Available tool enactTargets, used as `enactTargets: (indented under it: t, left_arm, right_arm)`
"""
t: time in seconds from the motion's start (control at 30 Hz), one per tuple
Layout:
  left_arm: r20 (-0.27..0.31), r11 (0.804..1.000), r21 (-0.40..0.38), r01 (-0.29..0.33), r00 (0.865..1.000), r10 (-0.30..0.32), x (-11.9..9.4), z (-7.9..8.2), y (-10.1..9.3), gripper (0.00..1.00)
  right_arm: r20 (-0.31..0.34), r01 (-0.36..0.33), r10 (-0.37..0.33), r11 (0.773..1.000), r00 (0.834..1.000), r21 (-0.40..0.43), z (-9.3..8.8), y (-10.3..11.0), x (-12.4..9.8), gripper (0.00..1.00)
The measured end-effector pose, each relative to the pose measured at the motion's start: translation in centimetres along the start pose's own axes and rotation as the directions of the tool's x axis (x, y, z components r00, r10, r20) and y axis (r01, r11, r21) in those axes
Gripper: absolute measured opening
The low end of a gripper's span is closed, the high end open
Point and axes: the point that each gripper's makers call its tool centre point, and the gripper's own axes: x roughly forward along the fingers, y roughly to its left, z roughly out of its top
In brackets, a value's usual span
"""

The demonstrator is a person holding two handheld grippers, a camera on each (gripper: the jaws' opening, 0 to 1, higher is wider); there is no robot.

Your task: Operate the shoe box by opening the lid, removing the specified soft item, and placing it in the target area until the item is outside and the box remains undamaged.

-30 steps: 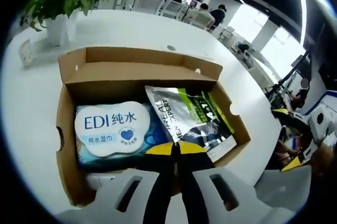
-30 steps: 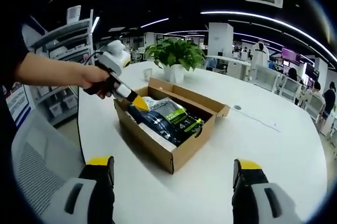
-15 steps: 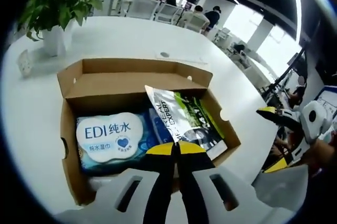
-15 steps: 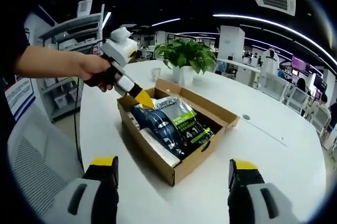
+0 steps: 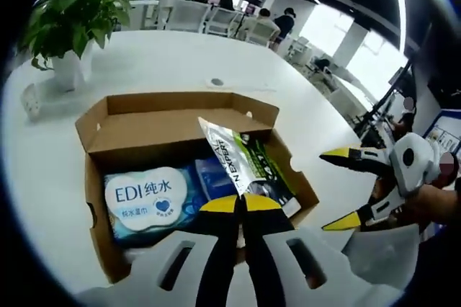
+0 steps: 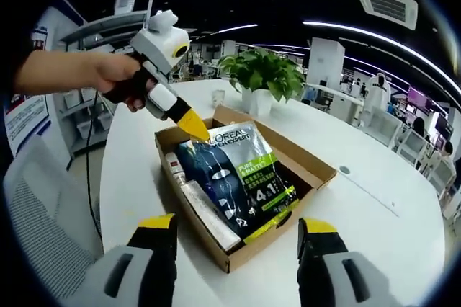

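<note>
Left gripper (image 6: 193, 126) pinching pouch (image 6: 241, 177) edge, above box (image 6: 234, 253)

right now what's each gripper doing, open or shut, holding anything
Left gripper: shut on the corner of the L'Oreal pouch, lifting it from the shoe box.
Right gripper: open, holding nothing.

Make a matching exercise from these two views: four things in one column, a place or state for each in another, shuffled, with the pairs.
1. sachet
2. wet wipes pack
3. potted plant
4. right hand-held gripper

a. open, empty
b. on the table beyond the box
c. flat in the box
d. pinched at one corner by the left hand-held gripper

1-d, 2-c, 3-b, 4-a
</note>
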Motion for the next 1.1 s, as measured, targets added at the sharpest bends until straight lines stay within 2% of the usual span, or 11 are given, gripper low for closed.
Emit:
enactTargets:
  t: [0.3, 0.63, 0.87, 1.1]
  left_arm:
    - [-0.001, 1.000, 0.019, 0.004, 1.000, -0.004, -0.2, 0.5, -0.7, 0.00]
    - [0.000, 0.999, 0.030, 0.012, 1.000, -0.012, -0.4, 1.0, -1.4, 0.00]
    - [0.001, 0.999, 0.038, 0.023, 1.000, -0.023, -0.3, 1.5, -2.1, 0.00]
    - [0.002, 0.998, 0.048, 0.034, 0.999, -0.034, -0.3, 2.0, -2.7, 0.00]
  right_arm:
    - [-0.011, -0.004, 0.004, 1.000, 1.000, -0.023, 0.2, -0.2, 1.9, 0.55]
    - [-0.011, 0.008, -0.009, 0.999, 1.000, -0.048, 0.4, -0.6, 3.6, 0.39]
    - [-0.023, 0.001, -0.002, 0.999, 1.000, -0.044, 0.2, -0.5, 4.6, 0.36]
    - [-0.030, 0.002, -0.003, 0.999, 1.000, -0.045, 0.1, -0.4, 5.4, 0.28]
